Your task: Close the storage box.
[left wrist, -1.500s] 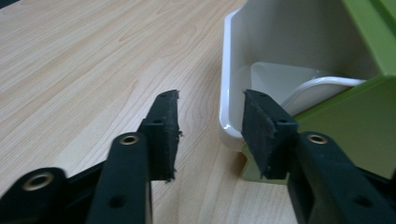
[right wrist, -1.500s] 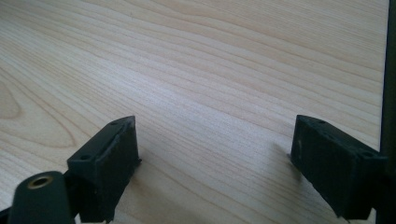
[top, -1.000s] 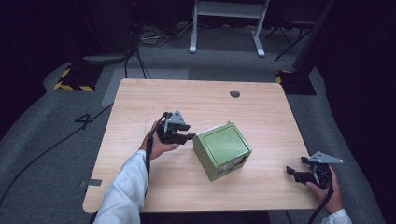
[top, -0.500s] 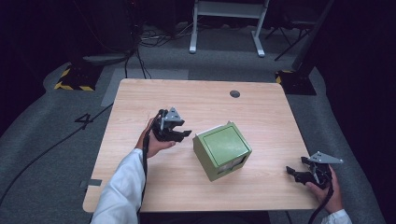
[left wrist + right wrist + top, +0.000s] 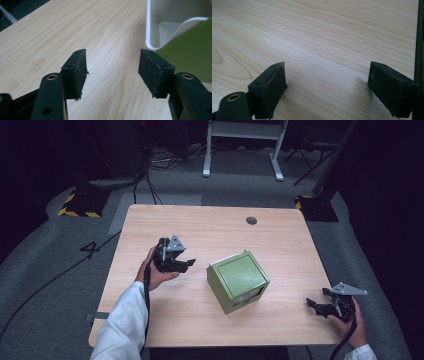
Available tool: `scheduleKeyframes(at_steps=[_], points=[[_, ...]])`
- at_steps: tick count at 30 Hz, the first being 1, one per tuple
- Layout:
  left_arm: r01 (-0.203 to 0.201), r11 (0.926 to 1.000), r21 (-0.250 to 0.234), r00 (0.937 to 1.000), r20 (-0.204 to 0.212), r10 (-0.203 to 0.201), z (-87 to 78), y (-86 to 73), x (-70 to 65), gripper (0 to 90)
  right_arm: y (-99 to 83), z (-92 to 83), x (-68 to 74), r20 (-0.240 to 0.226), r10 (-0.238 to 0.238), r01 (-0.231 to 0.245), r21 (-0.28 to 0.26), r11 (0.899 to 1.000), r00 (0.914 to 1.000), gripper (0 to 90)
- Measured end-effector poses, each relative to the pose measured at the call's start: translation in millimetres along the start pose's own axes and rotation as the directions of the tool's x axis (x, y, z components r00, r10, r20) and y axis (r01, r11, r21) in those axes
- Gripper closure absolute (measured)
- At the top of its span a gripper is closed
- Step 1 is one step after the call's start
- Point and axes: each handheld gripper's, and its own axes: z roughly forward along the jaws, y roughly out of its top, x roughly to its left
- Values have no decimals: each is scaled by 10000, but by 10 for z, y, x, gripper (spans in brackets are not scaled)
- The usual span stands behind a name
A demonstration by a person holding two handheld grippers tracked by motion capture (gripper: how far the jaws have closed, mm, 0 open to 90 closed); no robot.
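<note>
- A light, pale-grained wooden worktop is being shown across the middle of the high view, with a small dark round hole near its upper edge.
- A green cube-shaped box with white edging is being seen resting on the worktop just right of the frame's centre, turned at an angle to the worktop's edges.
- The left black two-jaw tool is being held left of centre in the high view by a hand in a white sleeve, near the box but apart from it, and pointed toward it.
- In the left gripper view its jaws are being kept released, with bare wood between them; the box's green face and white inner wall are being shown at the upper right.
- The right black tool is being held at the lower right of the high view, by the worktop's edge, well apart from the box.
- In the right gripper view its jaws are being held wide apart, released over bare wood.
</note>
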Motion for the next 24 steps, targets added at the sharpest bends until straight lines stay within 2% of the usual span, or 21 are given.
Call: scheduleKeyframes(at_steps=[2, 3, 7, 12, 19, 24], points=[[33, 9999, 103, 9999, -151, -31, -34, -32, 11, 382, 0, 0, 0, -2, 0, 0, -1, 10000, 10000, 148], [28, 9998, 203, 9993, -372, -20, -71, -64, 23, 366, 0, 1, -1, 2, -1, 1, -5, 10000, 10000, 148], [109, 9991, 412, 9980, -623, -83, -145, -131, 43, 350, 0, 0, -1, -1, 11, -11, 1, 10000, 10000, 148], [47, 9970, 771, 9954, -953, 27, -227, -231, 42, 336, 0, 2, -3, 7, 12, -12, 0, 10000, 10000, 148], [127, 9934, 1141, 9930, -1179, 8, -340, -395, 24, 306, 0, 1, -2, 4, 11, -11, 4, 10000, 10000, 148], [248, 9894, 1429, 9931, -1167, -80, -376, -548, 14, 284, 1, 1, -5, -8, 26, -26, 6, 10000, 10000, 148]])
